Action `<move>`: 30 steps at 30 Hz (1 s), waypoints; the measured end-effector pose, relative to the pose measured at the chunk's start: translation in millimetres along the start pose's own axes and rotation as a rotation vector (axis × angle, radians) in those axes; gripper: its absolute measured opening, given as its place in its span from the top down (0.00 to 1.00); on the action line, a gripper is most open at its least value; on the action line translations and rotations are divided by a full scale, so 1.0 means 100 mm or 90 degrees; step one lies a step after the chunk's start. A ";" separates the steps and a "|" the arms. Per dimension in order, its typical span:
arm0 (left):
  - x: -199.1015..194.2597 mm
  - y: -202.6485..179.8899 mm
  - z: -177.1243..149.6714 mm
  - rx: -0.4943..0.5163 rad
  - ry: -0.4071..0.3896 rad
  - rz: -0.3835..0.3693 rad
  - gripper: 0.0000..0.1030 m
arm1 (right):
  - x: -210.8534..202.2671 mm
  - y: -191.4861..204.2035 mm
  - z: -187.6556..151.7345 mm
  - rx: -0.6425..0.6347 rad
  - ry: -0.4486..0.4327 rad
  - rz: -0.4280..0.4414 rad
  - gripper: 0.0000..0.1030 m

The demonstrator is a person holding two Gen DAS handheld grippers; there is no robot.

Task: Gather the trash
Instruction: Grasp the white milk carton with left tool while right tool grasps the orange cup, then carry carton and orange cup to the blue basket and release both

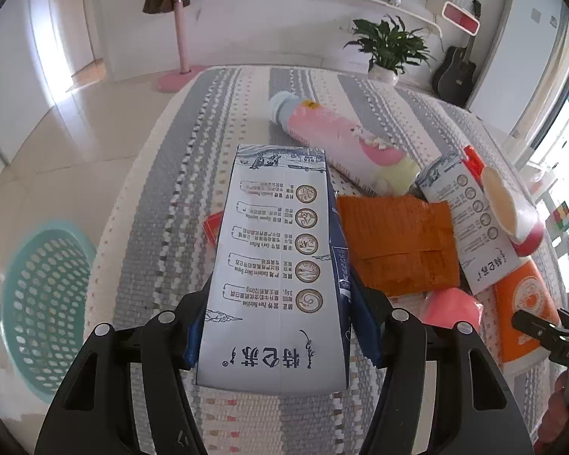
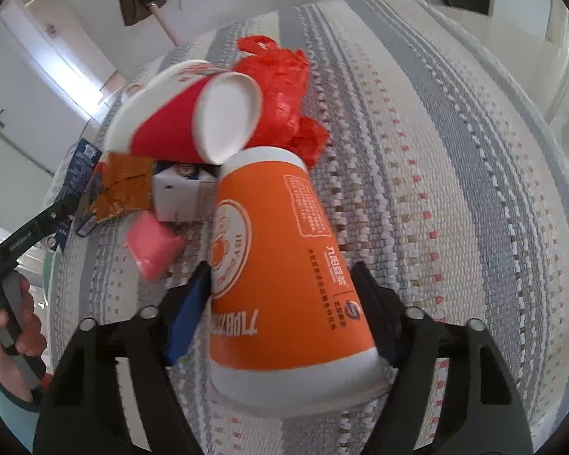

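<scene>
**Two grasps, two slip risks**

Left hand-held gripper clamped on milk carton, above the tabletop; grip sits near the carton's end, so it may pivot or drop short of the basket; right hand-held gripper straddles the lying orange cup, jaws apart, not visibly pressing; thin wall may crush or roll.

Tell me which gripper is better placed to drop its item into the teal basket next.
Left. The left gripper already clamps the milk carton, and the teal basket sits on the floor just to its left. The right gripper only straddles the orange cup.
</scene>
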State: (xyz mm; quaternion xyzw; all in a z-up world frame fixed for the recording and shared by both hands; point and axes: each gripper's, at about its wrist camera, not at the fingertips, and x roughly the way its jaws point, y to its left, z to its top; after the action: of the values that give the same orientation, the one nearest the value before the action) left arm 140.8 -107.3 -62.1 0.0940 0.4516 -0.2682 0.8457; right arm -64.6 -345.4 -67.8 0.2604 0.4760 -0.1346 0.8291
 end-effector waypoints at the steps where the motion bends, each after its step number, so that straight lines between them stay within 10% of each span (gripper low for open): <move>1: -0.02 0.01 0.00 0.000 -0.003 -0.002 0.42 | -0.03 0.03 -0.01 -0.005 -0.006 0.004 0.42; 16: -0.86 0.36 0.01 -0.015 -0.145 -0.039 0.42 | -0.87 0.91 -0.14 -0.143 -0.118 0.054 0.49; 30: -1.61 1.76 -0.18 -0.169 -0.236 0.033 0.42 | -0.67 2.88 0.15 -0.271 -0.148 0.150 0.49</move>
State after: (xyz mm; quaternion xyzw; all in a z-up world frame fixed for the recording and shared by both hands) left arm 150.9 107.1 43.5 -0.0576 0.3175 -0.1970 0.9258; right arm 48.0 -117.5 83.4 0.1167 0.3614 0.0372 0.9243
